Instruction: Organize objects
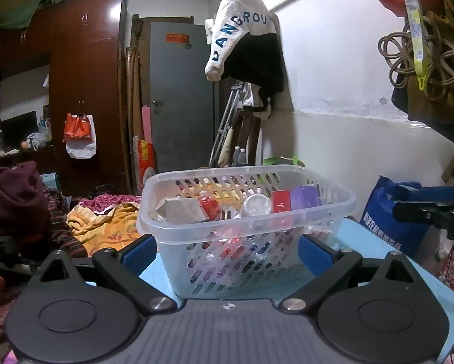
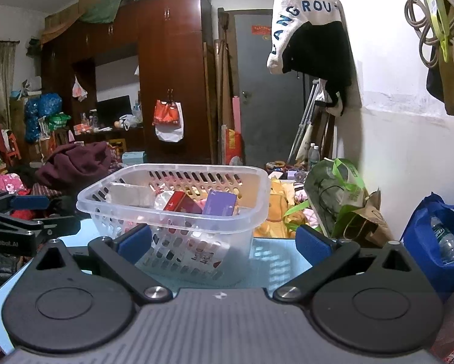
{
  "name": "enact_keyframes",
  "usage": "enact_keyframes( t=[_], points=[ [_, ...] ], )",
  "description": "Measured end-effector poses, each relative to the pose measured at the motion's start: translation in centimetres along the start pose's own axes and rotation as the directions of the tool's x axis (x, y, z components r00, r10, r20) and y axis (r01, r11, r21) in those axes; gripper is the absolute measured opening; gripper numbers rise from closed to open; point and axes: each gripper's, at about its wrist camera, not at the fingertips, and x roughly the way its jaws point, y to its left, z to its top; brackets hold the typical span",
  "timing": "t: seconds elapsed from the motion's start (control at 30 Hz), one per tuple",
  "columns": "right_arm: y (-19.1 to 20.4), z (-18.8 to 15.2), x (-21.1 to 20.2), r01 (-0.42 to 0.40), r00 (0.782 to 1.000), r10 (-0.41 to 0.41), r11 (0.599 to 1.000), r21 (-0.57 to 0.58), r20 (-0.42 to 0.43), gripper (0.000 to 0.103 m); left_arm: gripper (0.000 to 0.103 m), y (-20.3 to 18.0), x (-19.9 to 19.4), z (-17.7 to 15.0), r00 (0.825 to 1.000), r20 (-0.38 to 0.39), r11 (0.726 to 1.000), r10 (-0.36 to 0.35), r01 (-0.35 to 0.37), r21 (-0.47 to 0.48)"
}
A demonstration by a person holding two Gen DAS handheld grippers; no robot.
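A clear plastic basket [image 1: 342, 203] stands on the light blue table [image 1: 366, 239]. It holds a red box [image 1: 281, 200], a purple box [image 1: 306, 197], a grey packet [image 1: 181, 210] and a clear round item [image 1: 257, 204]. My left gripper [image 1: 227, 253] is open and empty, its blue pads either side of the basket's near wall. In the right wrist view the basket [image 2: 257, 212] holds the red box [image 2: 183, 202] and purple box [image 2: 220, 202]. My right gripper [image 2: 223, 241] is open and empty just before the basket. Each gripper shows in the other's view: right [image 1: 430, 209], left [image 2: 20, 212].
A blue bag [image 2: 433, 227] with a water bottle stands right of the table. A green bag [image 2: 339, 194] and a brown paper bag [image 2: 369, 224] lie behind it. Clothes [image 1: 14, 200] pile on the left. A wardrobe [image 1: 84, 91] and grey door [image 1: 181, 97] stand at the back.
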Motion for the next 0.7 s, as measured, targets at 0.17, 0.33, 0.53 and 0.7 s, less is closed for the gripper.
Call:
enact_keyframes(
  t=[0.17,0.33,0.53,0.7],
  points=[
    [-0.39,-0.16,0.41,0.001,1.0,-0.001,1.0,0.02,-0.011,0.103,0.101,-0.3,-0.08,-0.16,1.0,0.001,1.0,-0.004,0.004,0.013],
    [-0.34,-0.21,0.39,0.004,1.0,-0.004,1.0,0.016,-0.008,0.103,0.101,-0.24,-0.24,-0.2,1.0,0.007,1.0,-0.001,0.001,0.009],
    [-0.18,-0.2,0.32,0.006,1.0,-0.006,1.0,0.008,-0.006,0.103,0.101,-0.23,-0.25,-0.25,1.0,0.004,1.0,-0.003,0.003,0.008],
    [-0.19,-0.26,0.33,0.008,1.0,-0.008,1.0,0.006,-0.005,0.103,0.101,-0.28,-0.13,-0.26,1.0,-0.001,1.0,0.0,0.0,0.01]
  ],
)
